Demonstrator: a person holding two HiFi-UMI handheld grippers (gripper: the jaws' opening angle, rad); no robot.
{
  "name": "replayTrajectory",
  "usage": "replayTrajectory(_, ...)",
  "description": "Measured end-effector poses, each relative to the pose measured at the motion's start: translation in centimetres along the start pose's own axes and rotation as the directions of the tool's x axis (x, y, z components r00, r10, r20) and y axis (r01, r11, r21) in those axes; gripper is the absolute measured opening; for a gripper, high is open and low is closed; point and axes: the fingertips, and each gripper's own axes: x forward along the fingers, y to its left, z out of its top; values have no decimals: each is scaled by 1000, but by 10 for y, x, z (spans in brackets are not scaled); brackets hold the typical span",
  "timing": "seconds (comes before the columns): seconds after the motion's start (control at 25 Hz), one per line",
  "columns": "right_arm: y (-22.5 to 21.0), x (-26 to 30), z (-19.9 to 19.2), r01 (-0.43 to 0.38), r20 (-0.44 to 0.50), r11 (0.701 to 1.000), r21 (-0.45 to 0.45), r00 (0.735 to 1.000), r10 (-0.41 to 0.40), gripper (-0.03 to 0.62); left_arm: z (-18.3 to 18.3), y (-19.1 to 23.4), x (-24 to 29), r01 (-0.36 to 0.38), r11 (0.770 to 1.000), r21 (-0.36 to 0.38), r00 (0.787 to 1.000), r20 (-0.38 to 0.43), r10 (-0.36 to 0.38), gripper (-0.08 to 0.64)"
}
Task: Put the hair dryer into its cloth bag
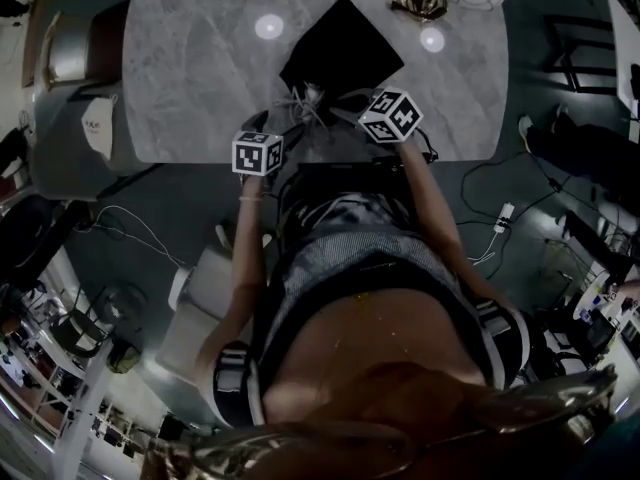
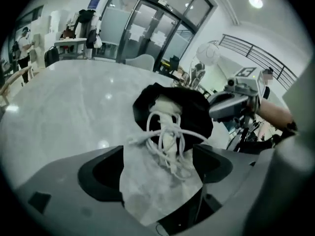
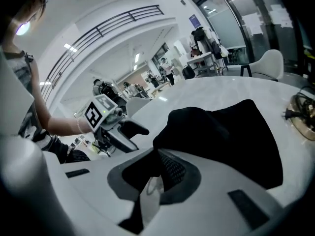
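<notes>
My right hand-held gripper (image 3: 155,171) pinches the cloth bag (image 3: 226,132) open on the surface (image 2: 74,97); my left hand-held gripper (image 2: 162,166) gapes wide, empty. The hair dryer (image 2: 165,107) sits in the mouth, so next I'd tuck its loose cord (image 2: 170,141) in

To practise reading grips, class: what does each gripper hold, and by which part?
The right gripper is shut on the black cloth bag, pinching the fabric edge by its opening. The left gripper is open and holds nothing.
</notes>
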Motion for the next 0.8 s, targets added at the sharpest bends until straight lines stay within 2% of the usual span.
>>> replayTrajectory(0.08,-1,0,0,1,0,1000,2,1000,-1,74,-22,-5,7,-8,1000,27,999,-48,10,422)
replayTrajectory(0.2,0,0,-1,0,-4,1000,0,1000,0,74,-37,-15,26,-35,996,78,997,-61,40,423)
replayTrajectory(0.52,2,0,-7,2,-35,1000,-30,999,-3,74,-41,-20,58,-144,979,142,982,-99,159,419)
replayTrajectory(0.6,1,0,-9,1,-37,999,-33,999,-3,74,-44,-19,61,-165,972,166,977,-107,184,394)
replayTrajectory(0.64,0,0,-8,2,-35,999,-33,999,-3,74,-46,-20,61,-163,973,162,977,-111,182,359)
replayTrajectory(0.68,0,0,-8,3,-32,999,-33,999,-4,74,-46,-22,60,-156,978,140,979,-110,172,274)
replayTrajectory(0.8,-1,0,-5,6,-20,1000,-29,1000,-7,74,-41,-21,48,-124,992,1,989,-81,124,193)
